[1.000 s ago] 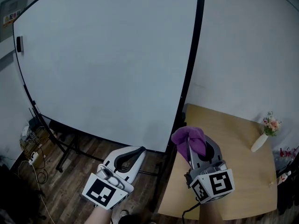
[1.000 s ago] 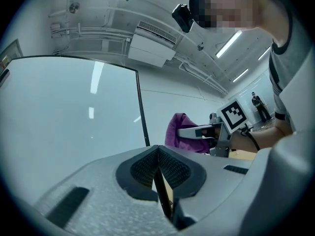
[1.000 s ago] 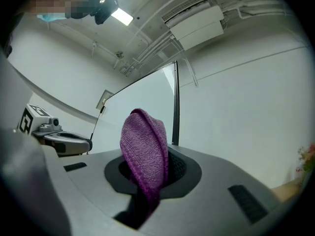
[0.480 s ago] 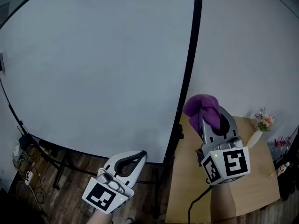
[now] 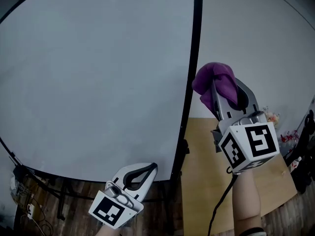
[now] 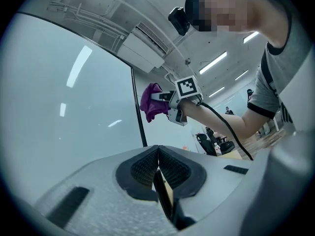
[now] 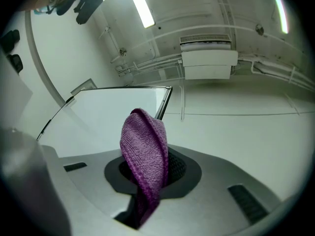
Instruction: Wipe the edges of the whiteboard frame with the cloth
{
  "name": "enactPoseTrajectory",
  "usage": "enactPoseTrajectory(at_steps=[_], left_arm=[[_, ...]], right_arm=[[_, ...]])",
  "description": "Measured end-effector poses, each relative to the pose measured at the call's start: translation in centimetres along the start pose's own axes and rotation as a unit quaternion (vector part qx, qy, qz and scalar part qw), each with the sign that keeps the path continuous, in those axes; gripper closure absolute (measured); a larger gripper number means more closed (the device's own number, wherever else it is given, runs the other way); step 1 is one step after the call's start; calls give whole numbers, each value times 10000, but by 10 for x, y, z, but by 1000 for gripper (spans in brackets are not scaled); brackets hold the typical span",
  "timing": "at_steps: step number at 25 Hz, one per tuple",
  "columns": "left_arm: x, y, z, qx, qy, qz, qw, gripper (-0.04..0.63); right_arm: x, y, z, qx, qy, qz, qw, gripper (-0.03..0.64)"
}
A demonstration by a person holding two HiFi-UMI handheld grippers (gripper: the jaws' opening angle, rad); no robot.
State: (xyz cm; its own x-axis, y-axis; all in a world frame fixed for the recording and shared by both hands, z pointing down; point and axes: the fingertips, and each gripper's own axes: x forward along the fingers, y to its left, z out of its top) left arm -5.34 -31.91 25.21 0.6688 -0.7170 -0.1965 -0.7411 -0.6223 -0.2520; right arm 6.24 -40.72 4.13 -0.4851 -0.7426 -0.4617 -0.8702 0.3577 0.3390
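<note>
Left gripper (image 5: 149, 168): nearest, held low by the board's bottom edge. Jaws pressed together, nothing between them. Looks parked, out of the working arm's way; no job for it in this step.

Wooden table (image 5: 202, 171): right of the board, under the right forearm. Not involved.

Right gripper (image 5: 227, 90): raised, pointing up and away, jaws clamped on the purple cloth (image 5: 212, 78). Cloth is pinched low, so a bunched wad sticks out past the tips. Probably deliberate: fabric meets the frame first, not the plastic.

Whiteboard frame (image 5: 191, 87): black right-hand upright. The wad sits just right of it, at about mid height in the head view. Left gripper view shows the same, cloth right beside the strip. Contact or a sliver of gap: can't tell.

Judgement: lined up for a vertical pass along this edge. Needs sideways pressure into the strip, otherwise the wad just skims.

Whiteboard (image 5: 98, 82): blank, fills the left. Plain wall further right.
</note>
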Motion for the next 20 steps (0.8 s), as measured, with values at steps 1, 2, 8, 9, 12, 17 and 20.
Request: enactPoseTrajectory(at_steps=[1, 2, 8, 9, 12, 17, 20], left_arm=[[2, 1, 0, -12, -25, -54, 10000, 578], [3, 4, 1, -33, -52, -104, 9999, 578], [5, 20, 4, -128, -139, -343, 9992, 578], [6, 22, 5, -137, -153, -371, 9991, 578], [6, 27, 9, -155, -248, -436, 9986, 578], [3, 35, 11, -160, -357, -473, 9981, 578], [2, 41, 11, -245, -402, -429, 9980, 578]], right_arm=[[3, -3, 5, -56, -7, -45, 10000, 565], [7, -5, 10, -122, -9, -93, 9999, 566], [35, -11, 38, -365, -56, -344, 9987, 566], [38, -12, 42, -384, -64, -388, 9985, 566], [50, -18, 53, -455, -47, -505, 9977, 566], [65, -23, 73, -700, -58, -646, 9954, 565], [77, -22, 81, -858, -37, -676, 9940, 566]])
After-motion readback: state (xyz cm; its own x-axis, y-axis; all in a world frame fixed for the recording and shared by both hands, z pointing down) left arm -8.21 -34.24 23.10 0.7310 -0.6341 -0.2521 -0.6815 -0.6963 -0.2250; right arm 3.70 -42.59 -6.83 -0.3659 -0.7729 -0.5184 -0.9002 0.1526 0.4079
